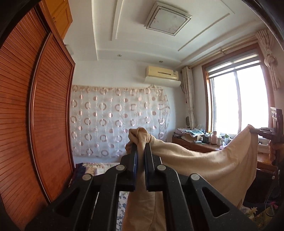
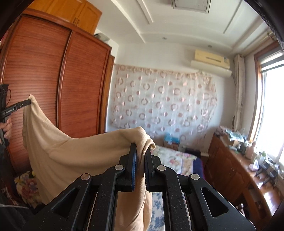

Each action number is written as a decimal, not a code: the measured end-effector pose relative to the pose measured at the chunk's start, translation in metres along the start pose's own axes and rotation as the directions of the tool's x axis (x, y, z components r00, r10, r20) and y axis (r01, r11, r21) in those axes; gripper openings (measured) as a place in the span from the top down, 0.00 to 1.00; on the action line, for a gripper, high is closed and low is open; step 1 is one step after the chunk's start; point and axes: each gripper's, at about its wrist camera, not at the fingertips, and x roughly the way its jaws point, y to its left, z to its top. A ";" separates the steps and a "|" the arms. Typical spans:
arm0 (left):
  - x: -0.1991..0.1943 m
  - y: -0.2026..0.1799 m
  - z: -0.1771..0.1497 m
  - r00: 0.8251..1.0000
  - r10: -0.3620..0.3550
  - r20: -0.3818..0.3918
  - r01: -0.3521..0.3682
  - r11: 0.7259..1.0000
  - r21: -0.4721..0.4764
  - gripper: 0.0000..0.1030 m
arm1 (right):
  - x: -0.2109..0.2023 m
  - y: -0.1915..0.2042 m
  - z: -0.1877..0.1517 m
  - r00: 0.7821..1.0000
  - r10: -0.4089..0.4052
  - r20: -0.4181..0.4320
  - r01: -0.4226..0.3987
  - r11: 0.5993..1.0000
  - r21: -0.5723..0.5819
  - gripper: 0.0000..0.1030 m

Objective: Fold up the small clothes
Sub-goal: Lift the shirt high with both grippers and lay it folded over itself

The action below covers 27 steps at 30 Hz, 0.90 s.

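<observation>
A soft beige knitted garment is being held aloft above the floral bed, one corner clenched in the left gripper, the other in the right gripper, so that it is hanging flat for folding

Bedroom scene. Louvered wooden wardrobe is filling the left side, with lighter upper cabinets sitting above it. Circle-patterned sheer curtain is hanging across the white far wall, under a wall air conditioner. Daylight is pouring through the wood-framed window, overexposing it. Cluttered wooden dresser is standing below the window. Floral bedspread is showing beyond. Square ceiling lamp is sitting in a stepped white ceiling.
</observation>
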 end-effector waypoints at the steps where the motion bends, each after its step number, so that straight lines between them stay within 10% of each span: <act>1: 0.001 0.002 0.003 1.000 0.007 0.006 -0.007 1.000 -0.001 0.96 | -0.002 -0.002 0.004 1.000 -0.001 0.010 0.001 1.000 0.002 0.95; 8: 0.056 0.014 -0.009 0.993 0.109 -0.038 -0.108 0.994 0.034 0.96 | 0.021 -0.015 0.025 0.999 -0.047 0.002 0.047 0.999 -0.005 0.95; 14: 0.149 0.019 -0.062 0.975 0.154 -0.159 -0.151 0.988 0.031 0.96 | 0.118 -0.029 -0.004 0.988 -0.085 -0.130 0.083 0.996 -0.020 0.95; 27: 0.353 0.016 -0.213 0.858 0.201 -0.473 -0.183 0.979 0.086 0.96 | 0.356 -0.073 -0.148 0.893 -0.092 -0.440 0.121 0.992 0.038 0.95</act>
